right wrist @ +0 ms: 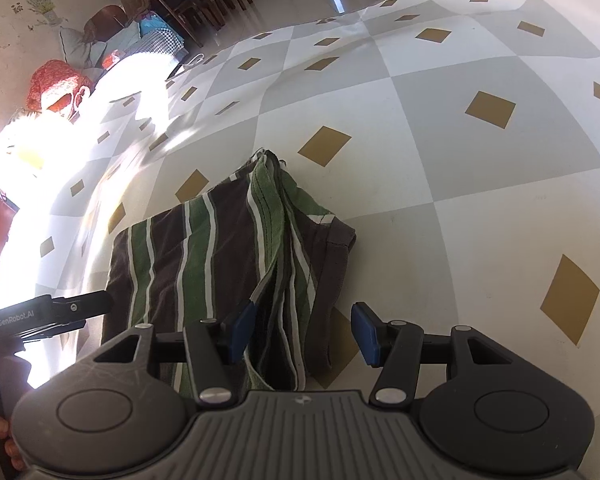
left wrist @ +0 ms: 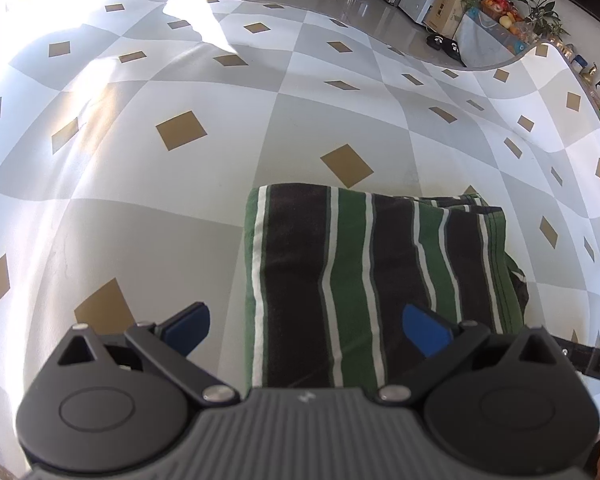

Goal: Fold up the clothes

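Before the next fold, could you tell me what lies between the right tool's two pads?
In the right wrist view, the bunched edge of the striped garment lies between the pads of the right tool, with checked tablecloth beside it; neither pad presses it.

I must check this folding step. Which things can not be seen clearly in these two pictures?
- Near edge of the striped shirt: left wrist view, hidden behind the left gripper.
- Shirt's right-side folds: right wrist view, partly hidden behind the right gripper.
- Far left of the tablecloth: right wrist view, lost in sun glare.

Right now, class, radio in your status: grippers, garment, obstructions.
Left gripper open, right gripper open, neither clamping. Striped shirt folded on checkered cloth. Nothing in the way.
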